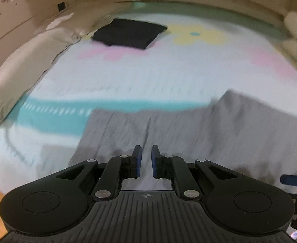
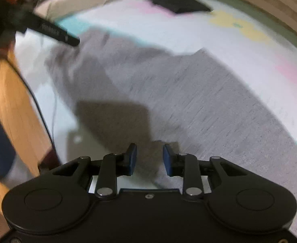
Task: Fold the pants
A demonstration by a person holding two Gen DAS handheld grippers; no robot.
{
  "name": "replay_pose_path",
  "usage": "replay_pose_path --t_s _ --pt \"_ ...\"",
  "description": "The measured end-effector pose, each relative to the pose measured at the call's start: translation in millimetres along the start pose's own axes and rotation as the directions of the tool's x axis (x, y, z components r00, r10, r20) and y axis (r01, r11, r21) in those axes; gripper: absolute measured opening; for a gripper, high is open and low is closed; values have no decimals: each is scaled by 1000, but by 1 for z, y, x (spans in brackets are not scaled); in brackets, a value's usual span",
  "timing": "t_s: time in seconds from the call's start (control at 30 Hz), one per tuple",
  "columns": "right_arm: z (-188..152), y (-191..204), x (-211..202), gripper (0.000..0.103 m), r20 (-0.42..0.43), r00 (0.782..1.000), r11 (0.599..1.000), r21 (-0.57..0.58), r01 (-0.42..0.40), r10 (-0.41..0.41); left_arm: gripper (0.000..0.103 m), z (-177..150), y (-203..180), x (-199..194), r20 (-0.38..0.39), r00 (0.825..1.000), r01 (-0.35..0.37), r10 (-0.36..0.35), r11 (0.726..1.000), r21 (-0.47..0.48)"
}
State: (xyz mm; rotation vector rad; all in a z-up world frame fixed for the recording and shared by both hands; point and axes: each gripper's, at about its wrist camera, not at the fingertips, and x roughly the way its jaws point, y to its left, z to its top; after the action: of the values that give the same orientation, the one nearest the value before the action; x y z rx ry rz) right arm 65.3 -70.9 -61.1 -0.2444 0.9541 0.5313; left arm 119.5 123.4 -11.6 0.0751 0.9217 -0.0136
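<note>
Blue-padded fingers of the left gripper stood a narrow gap apart over the grey pants, gripping nothing. Those pants lay spread on the near part of the bed sheet, which bore pastel flowers. Over them too hovered the right gripper, its fingers parted wider and empty. Farther back on the sheet sat a folded dark garment, with a pale pillow along the left edge.
</note>
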Motion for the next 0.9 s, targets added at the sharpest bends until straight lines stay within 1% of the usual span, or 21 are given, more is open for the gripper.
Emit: replay_pose_path --t_s 0.1,0.17,0.2,0.23,0.27,0.3,0.33,0.37,0.43,0.57,0.67,0.77,0.8,0.83,0.87,0.9 --pt "21 -24 -11 45 65 998 995 103 11 -18 11 17 -15 18 5 1000 23 -23 999 28" --pt "33 -40 -14 59 97 994 986 167 24 -40 11 22 -23 37 -15 1000 7 -7 999 38" --pt "41 -49 -13 63 115 992 978 204 35 -59 11 25 -24 48 -28 1000 0 1 1000 31" --pt "46 -56 -11 67 126 990 973 228 41 -71 11 23 -22 60 -50 999 1 0 1000 18" --pt "53 -63 -7 68 134 988 967 251 39 -75 12 20 -19 73 -84 996 -3 3 1000 3" --pt "60 -67 -2 68 135 988 965 261 38 -75 12 16 -13 85 -137 990 -31 27 999 -26" --pt "67 -75 5 68 131 988 964 261 40 -76 13 14 -4 95 -161 986 -57 43 995 -78" --pt "75 -77 14 68 125 989 968 248 44 -77 13 13 3 94 -143 990 -40 23 992 -119" --pt "85 -78 29 68 120 989 975 216 56 -83 12 15 12 93 -145 989 -12 -12 987 -163" --pt "106 -80 69 68 103 992 989 141 52 -67 12 14 18 93 -139 990 -5 -20 984 -177" --pt "111 -83 87 68 77 996 995 93 36 -44 12 17 14 95 -144 989 -13 -10 986 -164" --pt "116 -86 103 67 38 999 997 71 4 -7 12 18 11 95 -140 990 -19 -3 988 -151" --pt "116 -88 105 66 23 1000 998 68 -11 9 12 16 10 96 -139 990 -19 -1 989 -144" --pt "115 -89 106 54 7 1000 997 66 -28 27 12 15 10 95 -138 991 -19 -1 990 -142" --pt "115 -90 107 37 -3 999 997 61 -38 38 12 15 11 95 -137 991 -18 -3 989 -146" --pt "113 -88 107 11 -18 999 998 48 -34 35 12 15 12 94 -138 990 -15 -6 988 -154"
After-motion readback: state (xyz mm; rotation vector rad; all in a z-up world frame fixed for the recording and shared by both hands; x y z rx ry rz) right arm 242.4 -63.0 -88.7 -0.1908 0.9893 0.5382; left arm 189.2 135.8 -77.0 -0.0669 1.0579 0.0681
